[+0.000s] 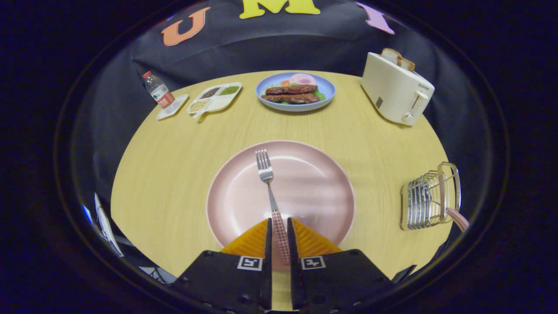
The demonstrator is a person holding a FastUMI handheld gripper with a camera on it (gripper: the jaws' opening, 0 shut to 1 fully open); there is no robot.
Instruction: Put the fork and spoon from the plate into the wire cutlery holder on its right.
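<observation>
A metal fork point(264, 168) with a red-checked handle lies along the middle of the pink plate point(322, 183), tines pointing away from me. My gripper point(279, 223) is at the plate's near rim and shut on the fork's handle, which runs back between the two fingers. Whether the fork rests on the plate or hangs just above it I cannot tell. The wire cutlery holder point(429, 198) stands to the right of the plate near the table's edge. A second red-checked handle point(457, 218) sticks out of the holder's near right side; its head is hidden inside the wires.
Beyond the plate a blue plate of food point(261, 93) stands at the back of the round wooden table point(174, 165). A cream toaster point(394, 89) with bread is at the back right. A divided snack tray point(218, 102) and a water bottle point(159, 92) stand at the back left.
</observation>
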